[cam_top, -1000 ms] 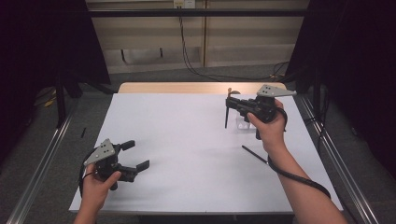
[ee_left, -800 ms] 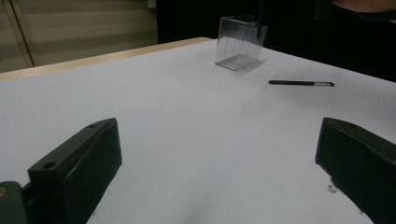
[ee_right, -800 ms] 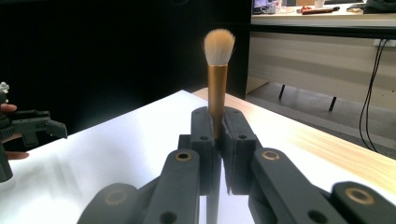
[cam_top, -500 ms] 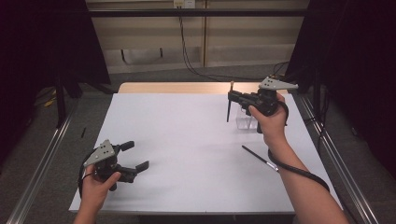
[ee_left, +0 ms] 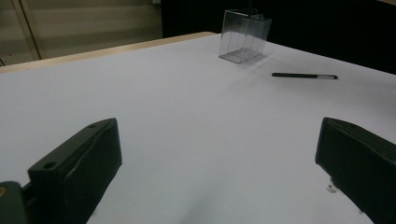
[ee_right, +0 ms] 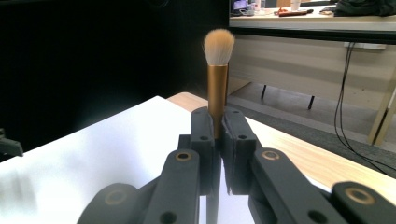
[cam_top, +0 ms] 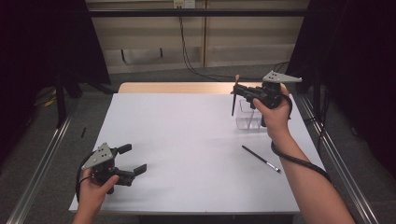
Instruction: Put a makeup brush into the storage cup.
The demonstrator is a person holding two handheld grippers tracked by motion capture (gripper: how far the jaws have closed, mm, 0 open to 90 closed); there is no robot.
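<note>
— Holding anything, that right claw (cam_top: 239, 90)?

— Yes, a makeup brush (ee_right: 217, 79). Its jaws are closed on the gold sleeve of the brush, and the pale bristles stand upright just above them. From the high view the dark handle hangs straight down below the claw.

— And what is under it?

— A clear plastic box (cam_top: 248, 114), standing on the white desk (cam_top: 187, 140). It sits just below and beside the right claw; the tip of the handle is near the box's top edge, but I cannot tell whether it is inside.

— Anything else close by?

— A second brush (cam_top: 261, 158), thin and black, lying flat on the desk nearer the person than the right claw, beside the forearm.

— What about the left claw (cam_top: 132, 160)?

— Jaws spread wide, nothing between them, resting low at the near corner of the desk. Looking along it, the box and the thin black brush lie far ahead of it, well apart from its jaws.
</note>
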